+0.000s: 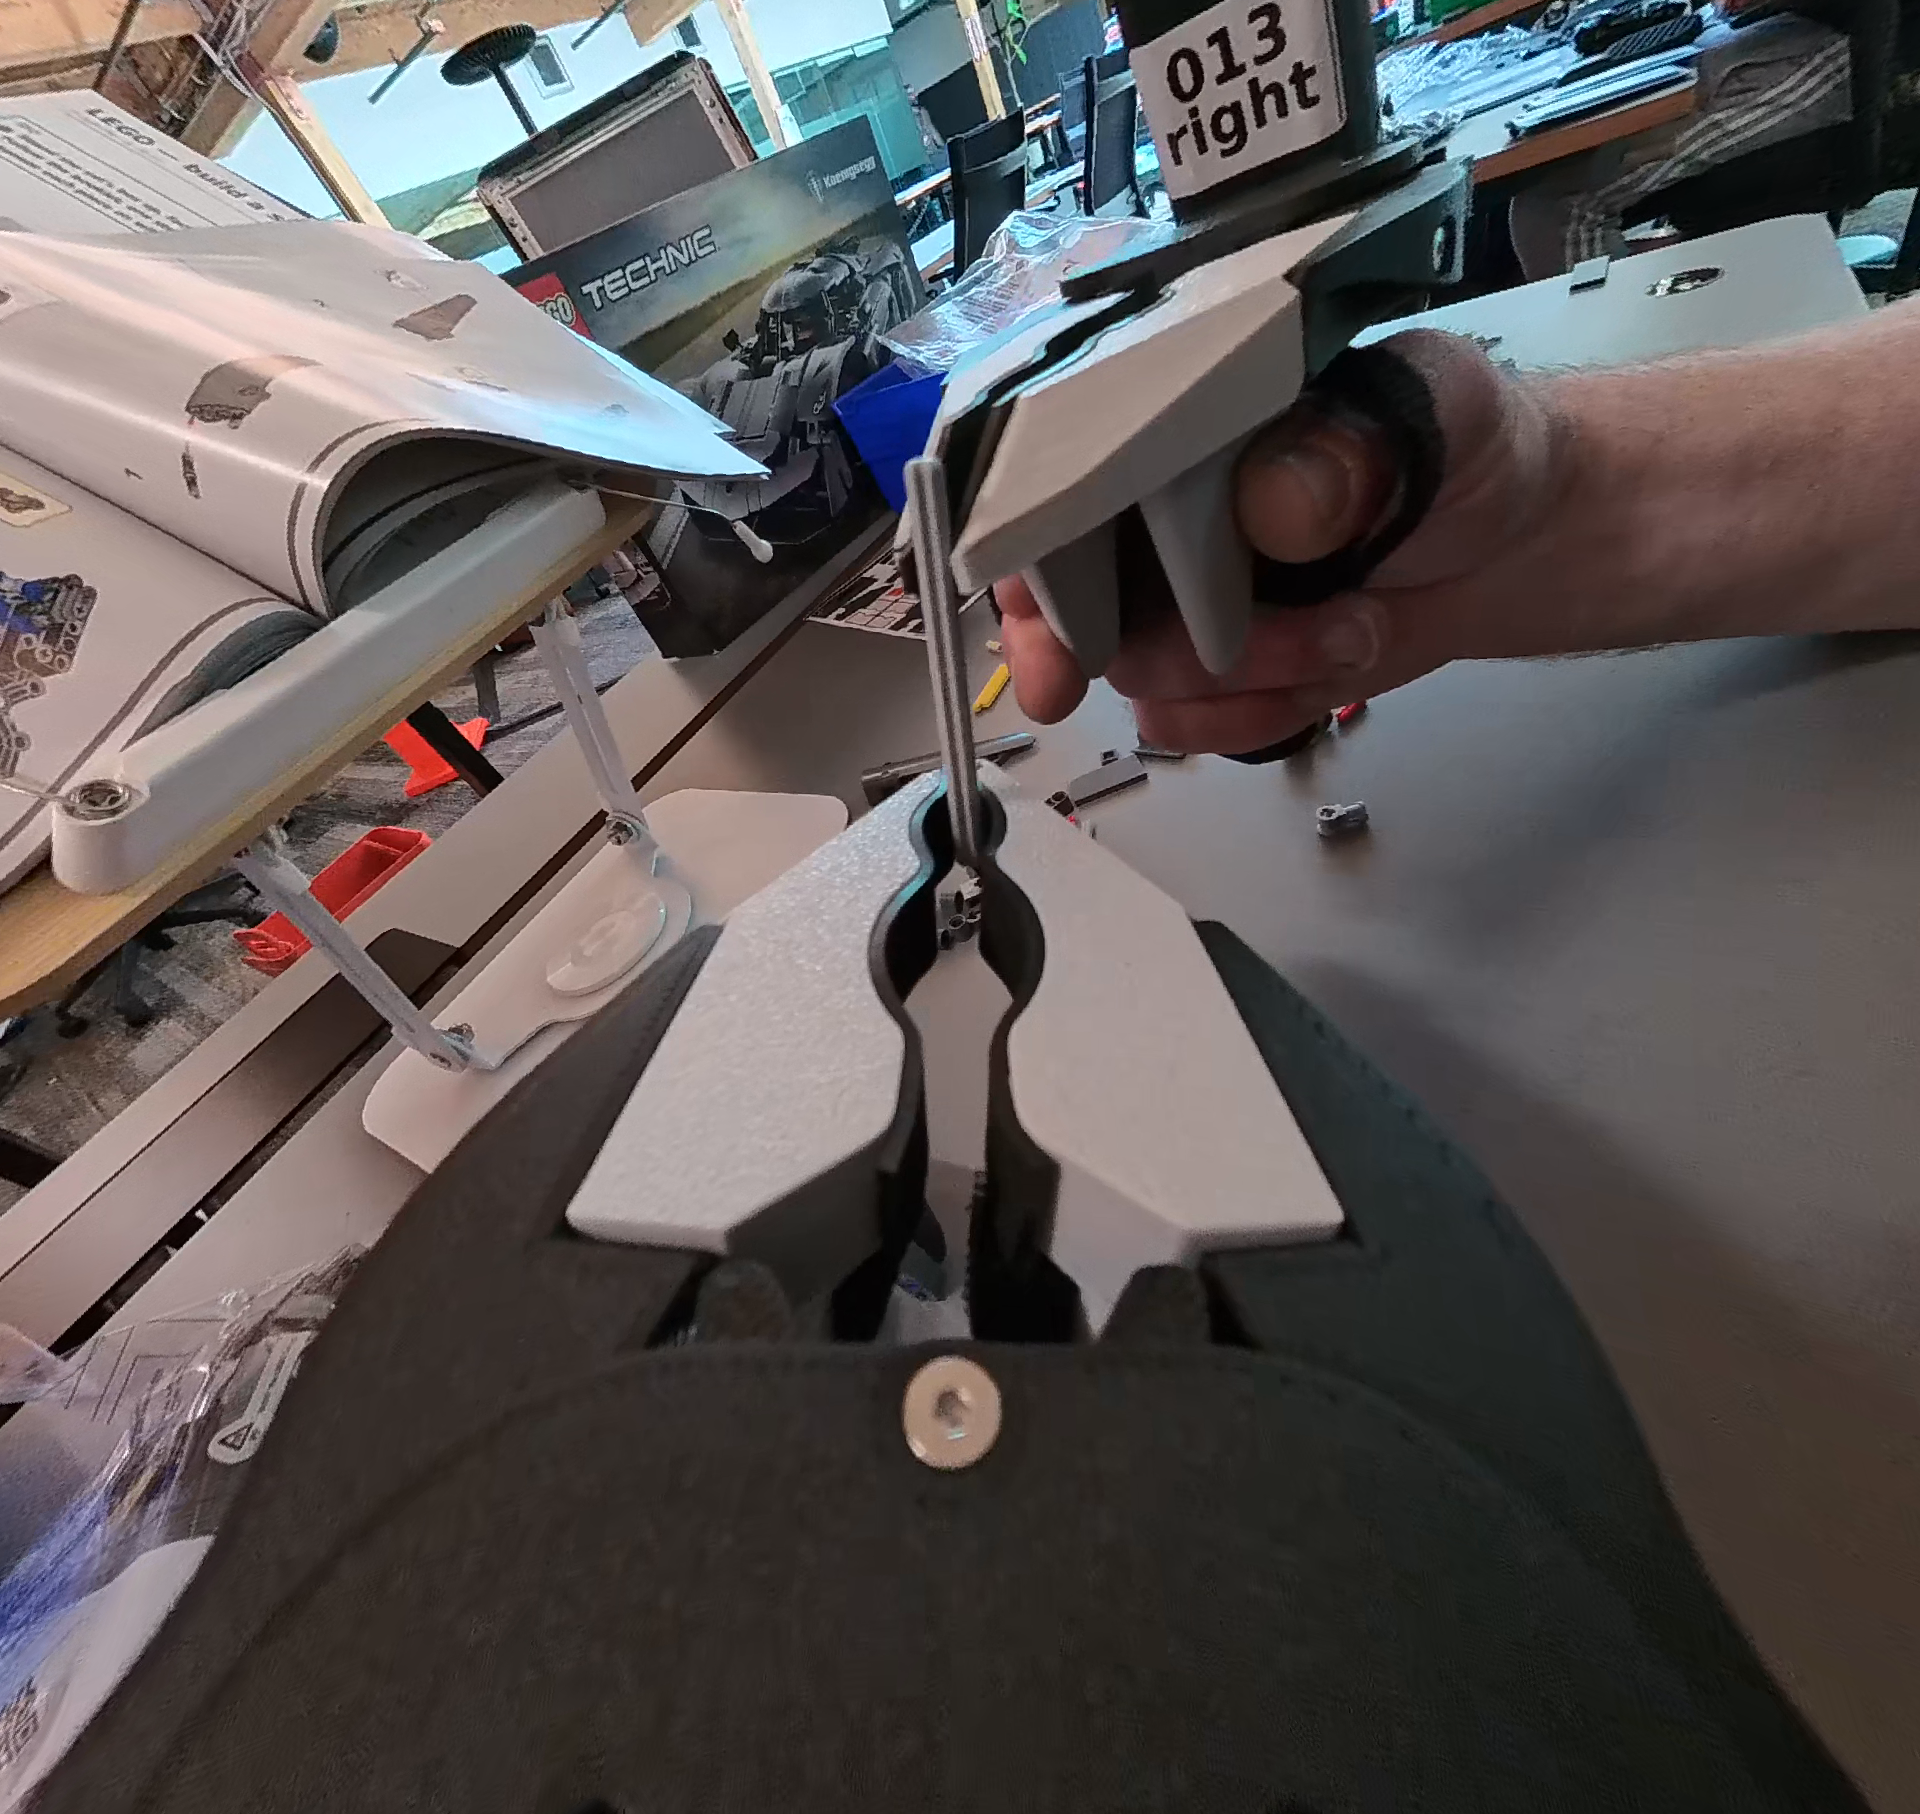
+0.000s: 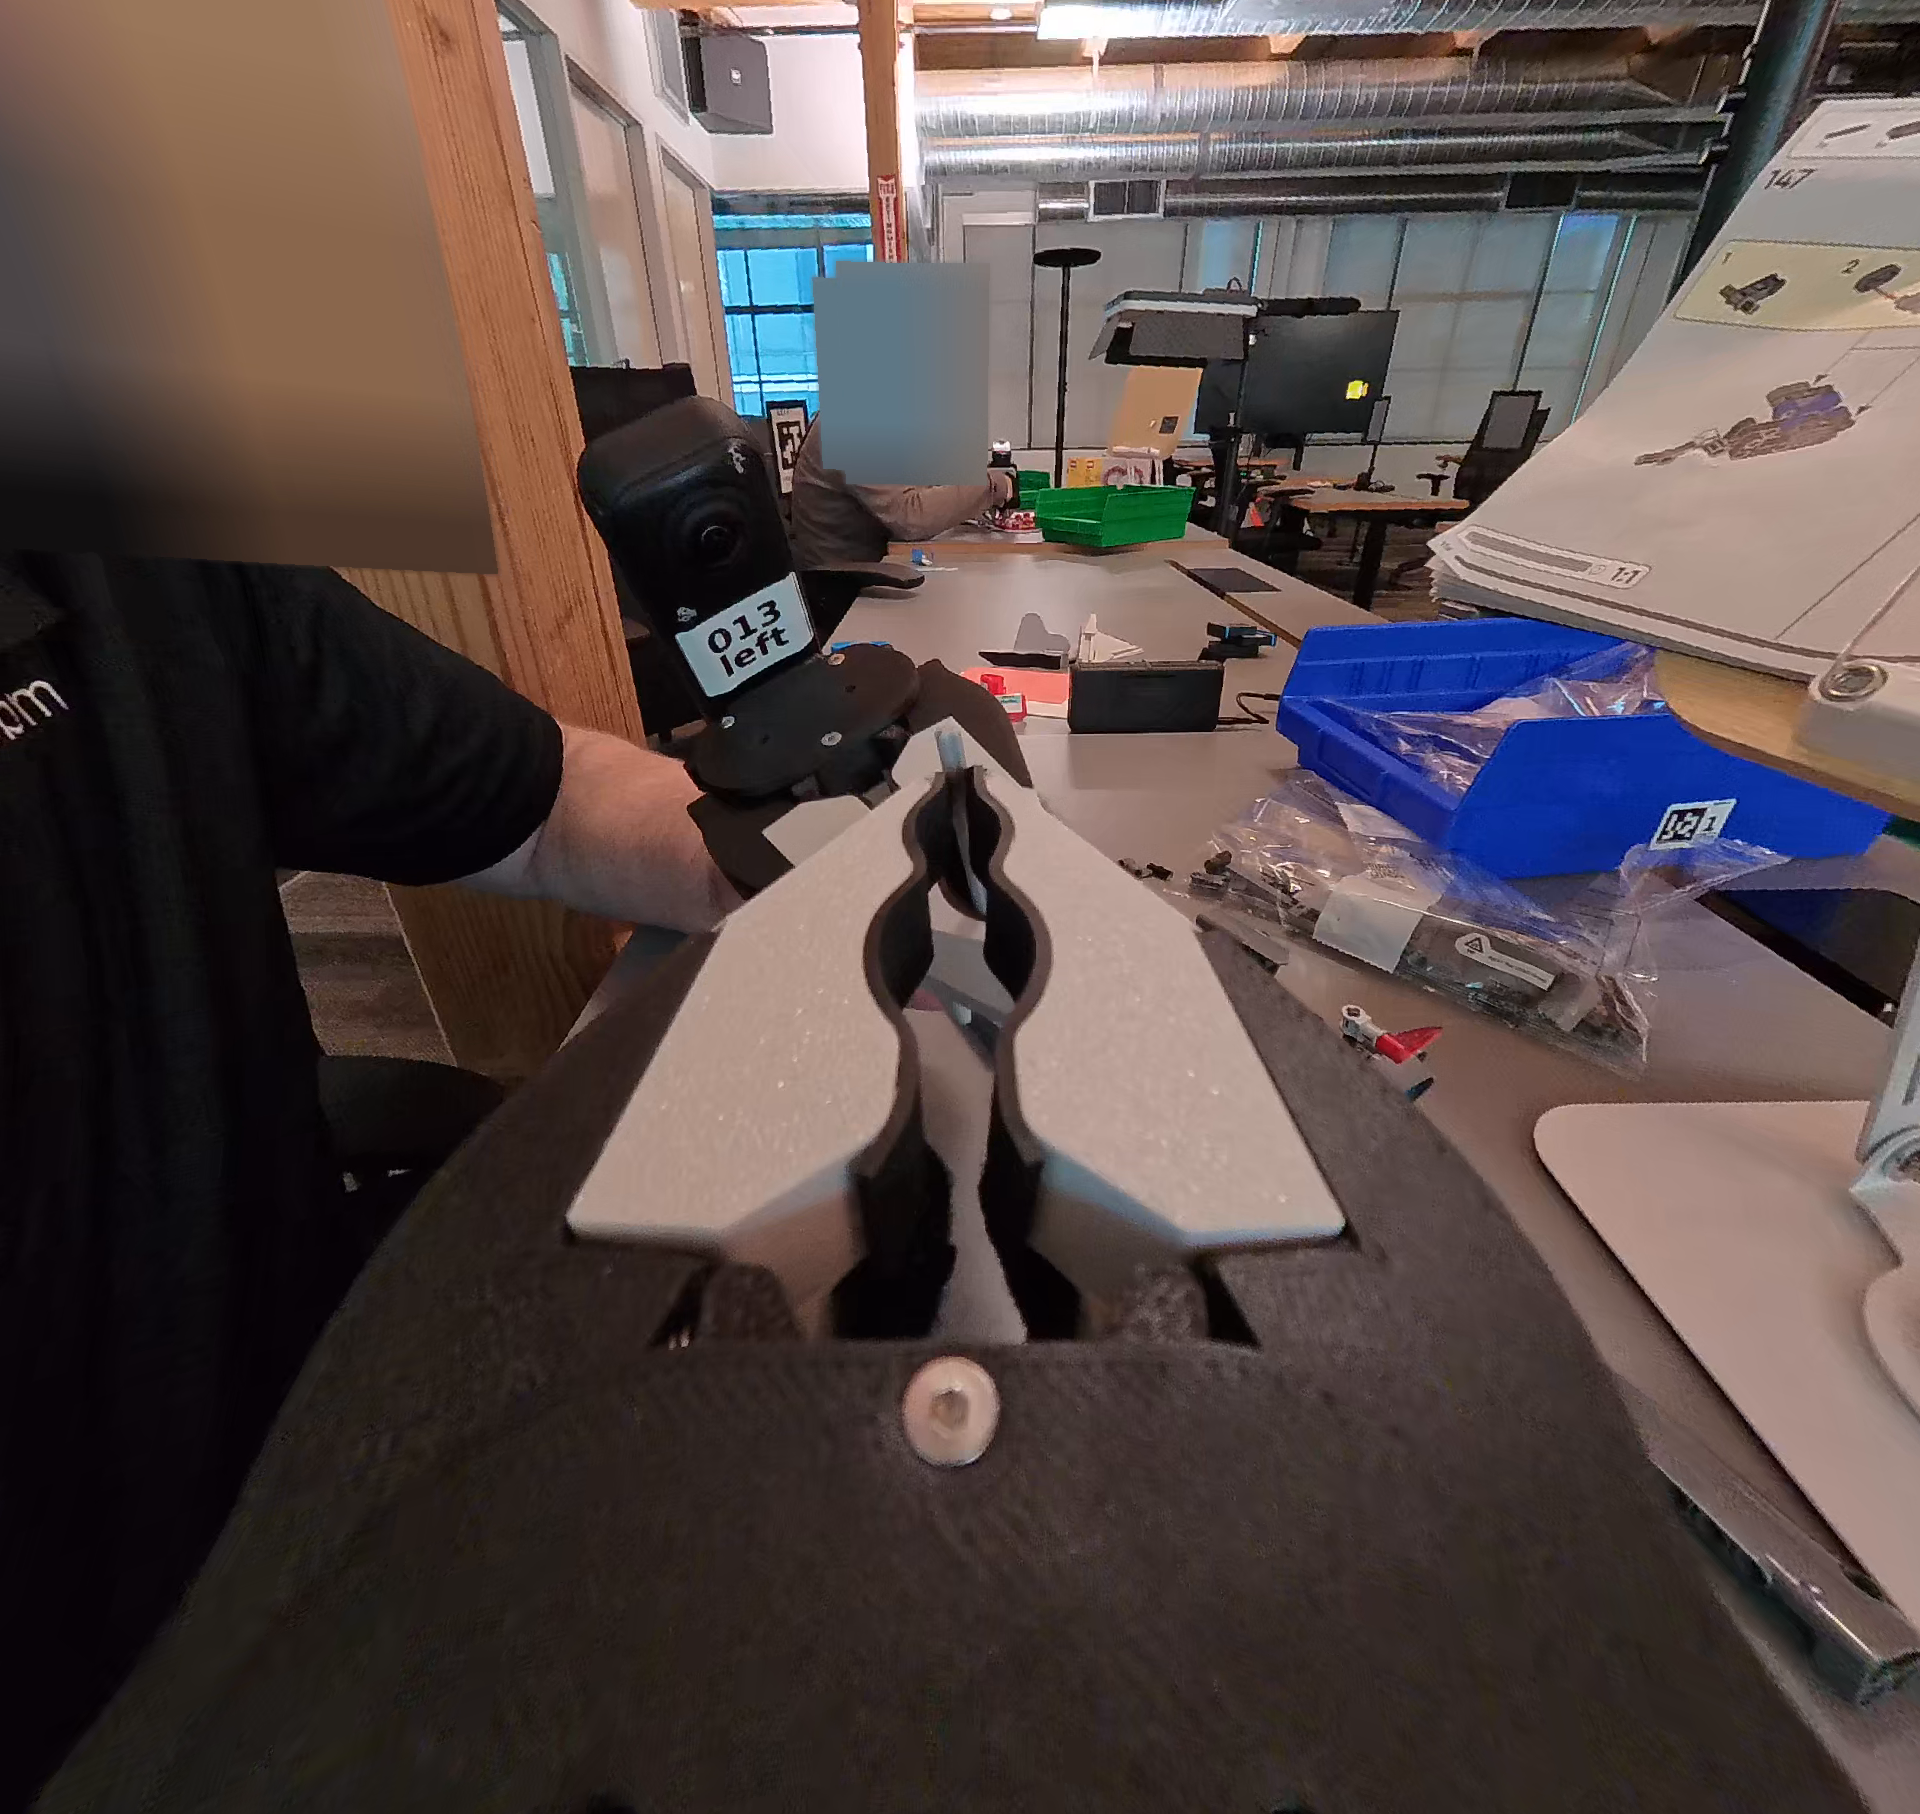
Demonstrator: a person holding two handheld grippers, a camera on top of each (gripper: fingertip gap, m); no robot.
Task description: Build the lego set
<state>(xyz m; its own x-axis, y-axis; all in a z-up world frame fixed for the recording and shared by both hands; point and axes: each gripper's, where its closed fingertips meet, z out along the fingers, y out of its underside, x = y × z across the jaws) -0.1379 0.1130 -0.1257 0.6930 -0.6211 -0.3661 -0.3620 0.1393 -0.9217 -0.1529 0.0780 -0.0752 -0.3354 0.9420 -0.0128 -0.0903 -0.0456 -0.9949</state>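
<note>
My left gripper (image 1: 961,800) fills the lower left wrist view, shut on a small grey connector (image 1: 961,917) pinched between its pads. My right gripper (image 1: 932,491) comes in from the upper right, shut on a long grey axle (image 1: 943,642) that hangs almost upright. The axle's lower end sits in the notch at my left gripper's tips, right above the connector. In the right wrist view my right gripper (image 2: 961,782) is shut on the axle (image 2: 971,855), whose tip pokes out towards the left gripper just beyond. Whether the axle is inside the connector is hidden.
An open instruction booklet (image 1: 312,393) lies on a raised stand at the left, its white base plate (image 1: 727,829) on the table. Behind are the set's box (image 1: 748,330), a blue bin (image 2: 1558,756) and a bag of parts (image 2: 1455,923). Loose pieces (image 1: 1340,816) lie on the grey table. Some 6 cm of space lies between my two pairs of fingers.
</note>
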